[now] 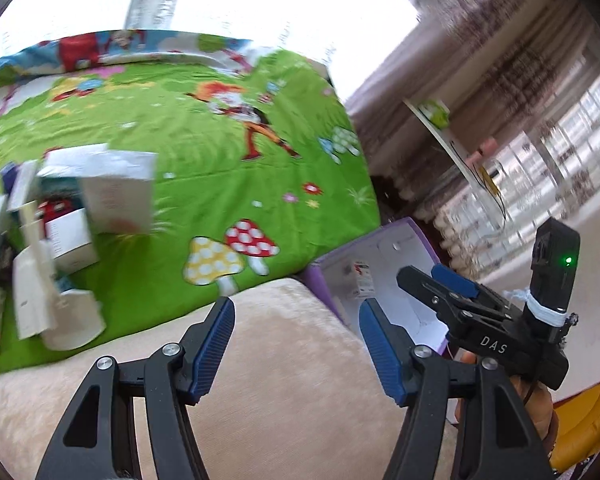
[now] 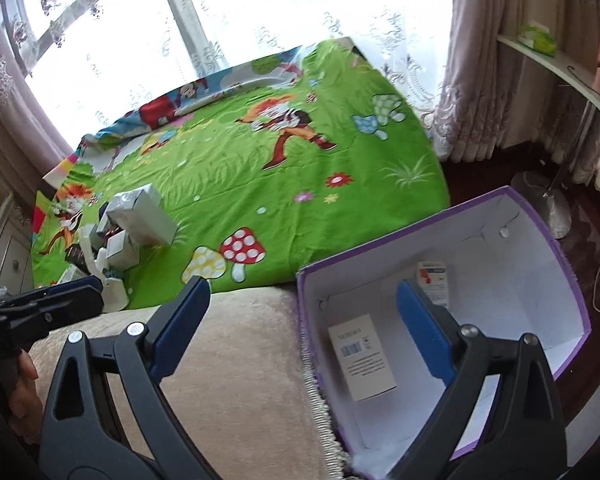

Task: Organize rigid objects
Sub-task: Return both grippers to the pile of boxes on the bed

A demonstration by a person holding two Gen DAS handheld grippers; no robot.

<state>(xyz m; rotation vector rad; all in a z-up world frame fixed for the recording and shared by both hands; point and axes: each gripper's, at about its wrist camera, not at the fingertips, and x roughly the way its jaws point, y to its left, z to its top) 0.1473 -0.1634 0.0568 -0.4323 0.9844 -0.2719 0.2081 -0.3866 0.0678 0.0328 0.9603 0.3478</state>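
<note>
A pile of small cartons [image 1: 72, 216] lies at the left of the green cartoon bedspread [image 1: 220, 152]; it also shows in the right wrist view [image 2: 136, 224]. A purple box with a white inside [image 2: 512, 280] stands open off the bed's near right corner and holds two small cartons [image 2: 364, 360]. My left gripper [image 1: 296, 332] is open and empty above the beige blanket. My right gripper [image 2: 304, 312] is open and empty, one finger over the purple box. The right gripper also shows in the left wrist view [image 1: 436, 280].
A beige fleece blanket [image 1: 260, 380] covers the bed's near edge. A white shelf [image 2: 560, 68] with a green pack stands at the right by the curtains. A lamp base [image 2: 548, 208] sits on the dark floor behind the box. A white dresser [image 2: 8, 256] stands at far left.
</note>
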